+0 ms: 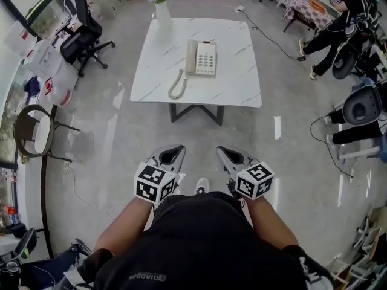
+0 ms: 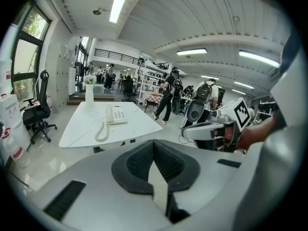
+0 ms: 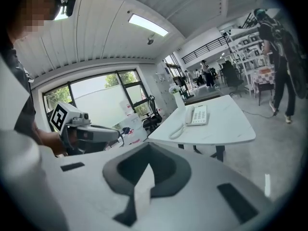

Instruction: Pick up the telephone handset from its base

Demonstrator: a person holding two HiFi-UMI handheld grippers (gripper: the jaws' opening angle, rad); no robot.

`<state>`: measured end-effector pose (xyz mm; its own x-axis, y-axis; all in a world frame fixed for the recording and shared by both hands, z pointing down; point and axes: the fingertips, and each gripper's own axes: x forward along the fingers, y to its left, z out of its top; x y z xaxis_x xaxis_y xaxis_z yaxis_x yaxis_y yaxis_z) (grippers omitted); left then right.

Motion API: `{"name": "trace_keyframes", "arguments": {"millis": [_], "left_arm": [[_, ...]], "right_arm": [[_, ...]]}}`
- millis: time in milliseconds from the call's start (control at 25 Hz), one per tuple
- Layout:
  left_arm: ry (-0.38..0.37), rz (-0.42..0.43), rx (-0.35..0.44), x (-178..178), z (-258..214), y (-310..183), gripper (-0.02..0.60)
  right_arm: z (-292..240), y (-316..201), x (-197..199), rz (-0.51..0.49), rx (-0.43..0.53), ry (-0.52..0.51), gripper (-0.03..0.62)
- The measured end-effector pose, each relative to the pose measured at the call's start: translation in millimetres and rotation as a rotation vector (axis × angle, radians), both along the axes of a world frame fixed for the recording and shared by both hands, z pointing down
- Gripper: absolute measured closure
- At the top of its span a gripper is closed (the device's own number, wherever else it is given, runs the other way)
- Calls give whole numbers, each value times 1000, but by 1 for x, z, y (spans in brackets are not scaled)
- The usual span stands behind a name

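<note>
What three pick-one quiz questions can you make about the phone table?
1. Where is the vase? A on the floor; B on the table corner; C on a chair.
2. What colour is the phone? A red; B black; C white.
3. How is the handset? A resting on the phone; B lifted in the air; C dangling off the edge.
Answers: 1 B, it stands at the table's far corner. 2 C, its body looks white. 3 A, it lies along the phone's side.
</note>
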<state>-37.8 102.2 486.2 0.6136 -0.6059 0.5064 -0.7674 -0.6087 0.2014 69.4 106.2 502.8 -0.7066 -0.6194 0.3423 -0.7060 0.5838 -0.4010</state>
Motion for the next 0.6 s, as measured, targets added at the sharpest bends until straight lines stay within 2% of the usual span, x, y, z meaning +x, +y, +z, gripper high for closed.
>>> {"name": "trace_keyframes", "arguments": {"millis": [600], "left_arm": [[-16,-4,9,20,0,-37,580]], "right_arm": [[6,-36,19,-5,-4,-14,592]]}}
